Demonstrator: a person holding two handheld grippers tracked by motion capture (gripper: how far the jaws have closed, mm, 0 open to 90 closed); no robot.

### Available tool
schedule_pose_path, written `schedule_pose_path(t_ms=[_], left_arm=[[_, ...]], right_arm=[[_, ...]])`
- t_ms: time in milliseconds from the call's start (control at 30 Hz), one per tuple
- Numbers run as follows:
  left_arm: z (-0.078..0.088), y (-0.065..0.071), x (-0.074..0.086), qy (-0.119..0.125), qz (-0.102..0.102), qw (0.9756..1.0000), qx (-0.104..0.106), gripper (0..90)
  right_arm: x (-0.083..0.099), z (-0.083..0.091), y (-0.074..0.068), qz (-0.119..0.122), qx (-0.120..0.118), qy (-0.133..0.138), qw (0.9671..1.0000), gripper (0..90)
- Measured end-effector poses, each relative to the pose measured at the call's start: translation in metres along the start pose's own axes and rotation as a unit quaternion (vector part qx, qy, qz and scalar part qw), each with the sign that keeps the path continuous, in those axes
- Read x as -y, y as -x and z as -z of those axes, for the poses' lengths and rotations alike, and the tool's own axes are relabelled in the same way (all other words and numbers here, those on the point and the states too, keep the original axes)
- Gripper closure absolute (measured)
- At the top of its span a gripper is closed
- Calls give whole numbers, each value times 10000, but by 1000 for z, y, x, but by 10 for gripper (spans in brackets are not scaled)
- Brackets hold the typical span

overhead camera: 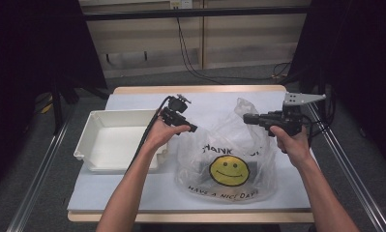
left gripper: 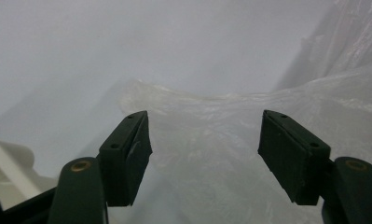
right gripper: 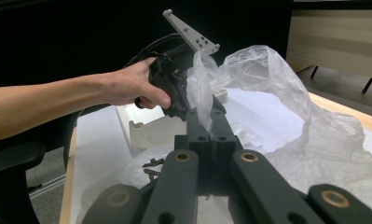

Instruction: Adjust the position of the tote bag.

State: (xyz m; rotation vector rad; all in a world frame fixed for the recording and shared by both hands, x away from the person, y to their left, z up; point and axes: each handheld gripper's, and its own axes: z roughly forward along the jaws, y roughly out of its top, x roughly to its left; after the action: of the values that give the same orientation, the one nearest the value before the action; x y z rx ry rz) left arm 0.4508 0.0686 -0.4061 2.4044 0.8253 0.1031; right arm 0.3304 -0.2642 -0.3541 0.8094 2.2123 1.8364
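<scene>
High view, white-covered table, grey floor, dark curtains

- Plastic bag, between both grippers: clear and translucent, with a yellow smiley face and black lettering.
- Tray, beside the left gripper: plain white.
- Both grippers, left and right gripper: black.
- Table cover under them: pale blue-white.

I see the bag as thin clear plastic — crinkled, faintly glossy; my grippers' jaws are matt black plastic with brass-coloured rivets; the tray looks smooth white moulded plastic; the table edge is pale wood under a matt, paper-like white sheet.
</scene>
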Motion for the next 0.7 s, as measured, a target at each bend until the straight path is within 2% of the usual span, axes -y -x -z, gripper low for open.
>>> schedule_pose_path(t_ms=[33, 133, 167, 200, 267, 333, 400, 467, 533, 567, 633, 700], left_arm=[[-4, 0, -2, -114, 101, 9999, 49, 311], [-8, 0, -5, -253, 143, 9996, 33, 308], [-11, 2, -6, -182, 301, 9994, 38, 311], [-11, 0, -9, -444, 191, 9988, -7, 311], [-13, 0, -9, -456, 187, 9988, 13, 321], [-18, -2, -10, -695, 263, 9972, 77, 320], [-20, -3, -9, -735, 261, 9969, 59, 325], [-25, -4, -10, -852, 356, 9957, 98, 329], [-31, -1, -11, -887, 441, 9948, 239, 351], [-33, 0, -11, -920, 403, 9946, 251, 353], [-38, -1, -12, -1092, 406, 9928, 268, 360], [-40, -1, -11, -1112, 441, 9925, 268, 367]], right_arm=[[0, 0, 0, -4, -7, 7, 10000, 900], [0, -1, 0, -1, -8, 3, 10000, 900], [0, -1, 0, 11, -16, 12, 10000, 900], [0, -1, 0, 13, -38, 9, 10000, 900], [0, -2, 0, 20, -34, -1, 10000, 900], [0, -2, 0, 10, -32, 1, 10000, 900], [0, -2, 1, -2, -37, 10, 10000, 900], [0, -2, 1, 4, -39, 13, 10000, 900], [1, -3, 2, -3, -52, -18, 10000, 900], [1, -4, 2, 7, -46, -25, 10000, 900], [1, -4, 2, -10, -43, -29, 10000, 900], [1, -3, 2, -21, -47, -20, 10000, 900]])
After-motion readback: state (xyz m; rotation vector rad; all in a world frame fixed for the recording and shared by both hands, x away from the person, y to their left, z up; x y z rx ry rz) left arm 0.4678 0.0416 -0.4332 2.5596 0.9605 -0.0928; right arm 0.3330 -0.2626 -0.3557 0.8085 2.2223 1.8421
